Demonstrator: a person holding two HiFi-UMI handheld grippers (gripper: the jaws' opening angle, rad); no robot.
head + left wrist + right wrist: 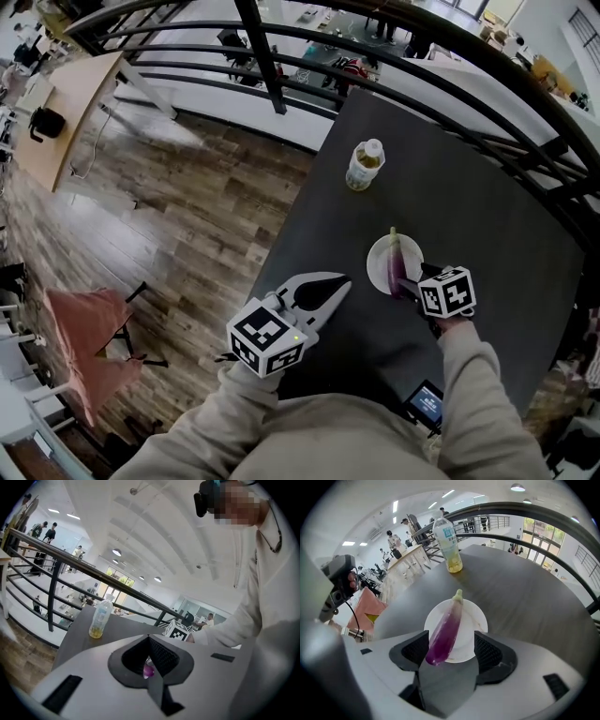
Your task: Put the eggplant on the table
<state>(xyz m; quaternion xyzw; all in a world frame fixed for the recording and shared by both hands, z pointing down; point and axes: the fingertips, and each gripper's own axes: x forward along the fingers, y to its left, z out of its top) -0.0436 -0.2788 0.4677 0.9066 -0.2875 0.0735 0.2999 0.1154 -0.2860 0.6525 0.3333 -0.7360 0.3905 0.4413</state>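
A slim purple eggplant point(392, 263) with a pale green stem lies on a small white plate point(378, 251) on the dark table point(478, 206). My right gripper point(404, 284) hangs steeply over the plate's near edge and is open. In the right gripper view the eggplant point(445, 630) lies between the pads, its purple end close by the left pad and a clear gap to the right pad. My left gripper point(339, 283) hovers near the table's left edge, left of the plate, shut with nothing in it. In the left gripper view a bit of purple shows behind its tips point(150, 658).
A clear plastic bottle point(365, 164) with yellowish liquid stands on the table beyond the plate. A small device with a lit screen point(427, 403) lies at the near table edge. A black railing point(422, 66) curves behind the table. Wooden floor and a pink chair point(89, 347) lie to the left.
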